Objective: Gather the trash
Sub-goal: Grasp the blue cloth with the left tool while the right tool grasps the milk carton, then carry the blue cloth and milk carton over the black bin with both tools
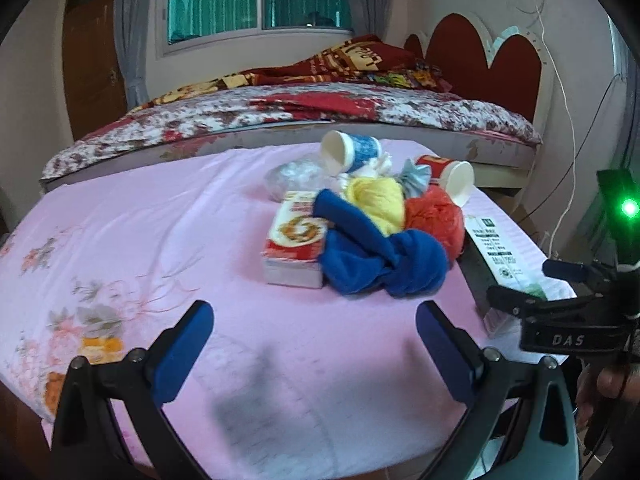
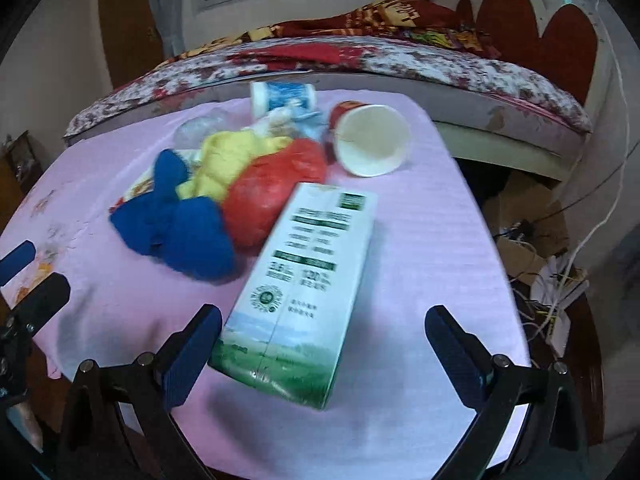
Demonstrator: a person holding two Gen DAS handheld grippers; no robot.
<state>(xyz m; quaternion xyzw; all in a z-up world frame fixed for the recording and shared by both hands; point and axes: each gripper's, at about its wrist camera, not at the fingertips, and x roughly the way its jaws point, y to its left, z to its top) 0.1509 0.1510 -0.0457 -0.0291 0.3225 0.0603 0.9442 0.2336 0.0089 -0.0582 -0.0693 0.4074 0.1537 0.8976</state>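
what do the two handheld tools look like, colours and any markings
Both match: black hinged arms with silver pivot bolts, each ending in a flat dark blue pad. The left tool shows this in its own view. The right tool, seen from the left camera, also carries white "DAS" lettering and a green light.

A carton (image 2: 296, 288) lies on the table (image 2: 420, 240) between my right jaws, its far end touching the heap of cloths (image 2: 224, 200). Beyond them two cups (image 2: 370, 144) lie tipped; a box (image 1: 294, 248) sits ahead of my left jaws, left of the heap
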